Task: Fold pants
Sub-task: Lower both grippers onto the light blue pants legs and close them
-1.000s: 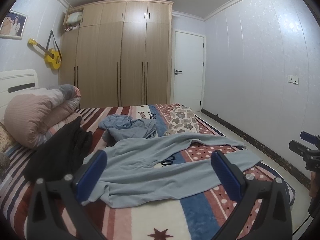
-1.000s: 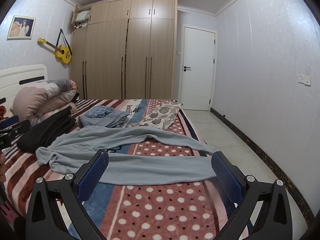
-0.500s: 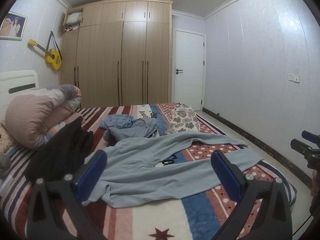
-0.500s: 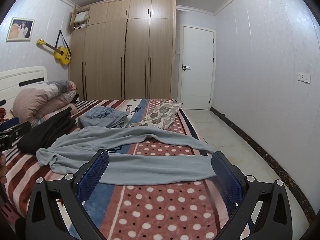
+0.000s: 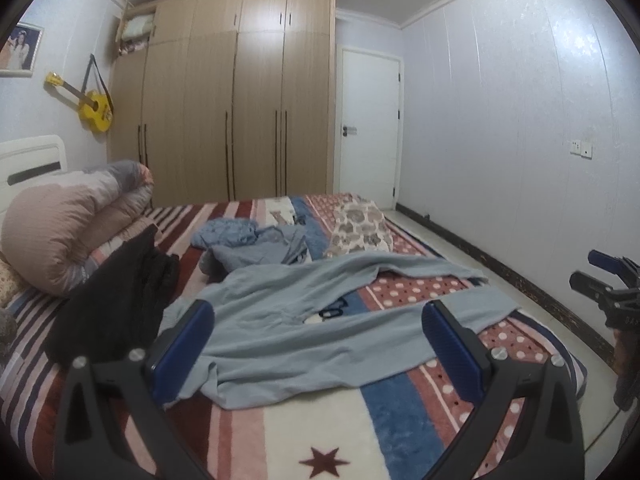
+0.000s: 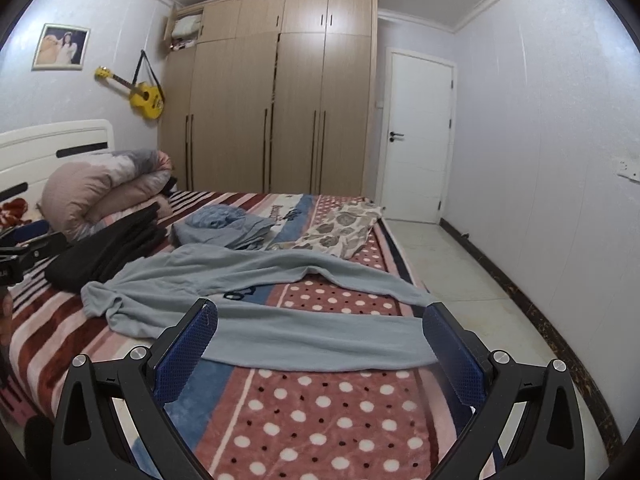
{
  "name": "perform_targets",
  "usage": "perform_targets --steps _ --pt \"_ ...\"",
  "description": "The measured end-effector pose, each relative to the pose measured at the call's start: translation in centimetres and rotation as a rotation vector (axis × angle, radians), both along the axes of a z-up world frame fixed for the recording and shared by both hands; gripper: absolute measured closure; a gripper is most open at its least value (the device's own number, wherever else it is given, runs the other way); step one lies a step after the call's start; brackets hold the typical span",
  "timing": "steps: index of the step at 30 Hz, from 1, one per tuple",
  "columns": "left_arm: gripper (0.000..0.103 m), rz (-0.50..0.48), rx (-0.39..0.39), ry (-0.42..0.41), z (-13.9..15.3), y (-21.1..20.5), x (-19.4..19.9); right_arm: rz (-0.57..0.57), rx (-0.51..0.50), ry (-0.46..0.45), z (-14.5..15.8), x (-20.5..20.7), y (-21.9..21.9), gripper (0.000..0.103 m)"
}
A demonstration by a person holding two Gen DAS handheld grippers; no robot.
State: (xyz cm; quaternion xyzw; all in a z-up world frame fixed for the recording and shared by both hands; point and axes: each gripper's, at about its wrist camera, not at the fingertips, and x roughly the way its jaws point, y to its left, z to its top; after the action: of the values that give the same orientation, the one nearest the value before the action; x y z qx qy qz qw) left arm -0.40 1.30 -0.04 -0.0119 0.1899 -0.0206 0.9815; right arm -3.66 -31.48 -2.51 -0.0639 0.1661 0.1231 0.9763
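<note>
Light blue pants (image 5: 304,328) lie spread across the patterned bed, legs splayed apart toward the right; in the right wrist view the pants (image 6: 280,304) run left to right with the near leg just beyond my fingers. My left gripper (image 5: 320,344) hovers open above the waist end, holding nothing. My right gripper (image 6: 320,340) hangs open over the near leg's cuff side, holding nothing. The right gripper (image 5: 608,284) also shows at the far right edge of the left wrist view.
Black garments (image 5: 116,300) lie left of the pants. A crumpled blue garment (image 5: 256,240) and a patterned cloth (image 5: 360,228) sit behind them. A rolled pink duvet (image 5: 68,224) fills the head end. Tiled floor (image 6: 460,272), wardrobe (image 6: 280,92) and door (image 6: 416,136) beyond.
Both views have shifted only slightly; the grippers stay open and the pants lie as before.
</note>
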Motion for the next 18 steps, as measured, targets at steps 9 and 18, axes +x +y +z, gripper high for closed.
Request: perform_targets --steps 9,18 --pt "0.001 -0.005 -0.001 0.106 -2.3 2.8 1.9 0.001 0.010 0.162 -3.6 5.9 -3.9 0.001" --pt "0.011 0.043 -0.136 0.312 -9.0 9.5 6.7 -0.039 0.082 0.378 -10.6 13.7 -11.2 0.003"
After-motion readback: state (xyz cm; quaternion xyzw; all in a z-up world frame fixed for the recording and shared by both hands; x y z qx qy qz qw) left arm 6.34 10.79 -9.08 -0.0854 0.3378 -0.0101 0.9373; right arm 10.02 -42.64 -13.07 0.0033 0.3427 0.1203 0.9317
